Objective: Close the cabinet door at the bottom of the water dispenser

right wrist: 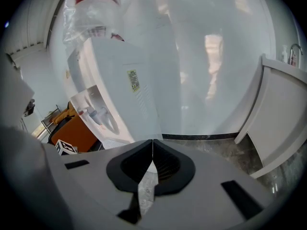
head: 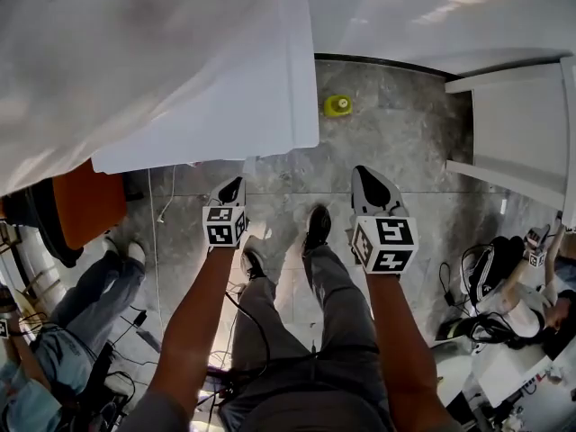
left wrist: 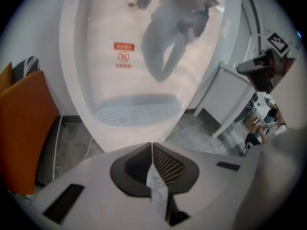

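Standoff at the tall white plastic water dispenser (left wrist: pixel 144 42): left gripper (head: pixel 232 187) and right gripper (head: pixel 369 180) hovered fully closed, holding nothing. Both likely awaited a push; the cabinet door was unseen.

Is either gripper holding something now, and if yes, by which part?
Nothing is held. The left gripper and the right gripper have their jaws together, empty.

Grey trousers (head: pixel 335 329) and black shoes (head: pixel 317 227); left tool (head: pixel 236 184) and right tool (head: pixel 363 173) carry black-and-white marker cubes (head: pixel 224 226).
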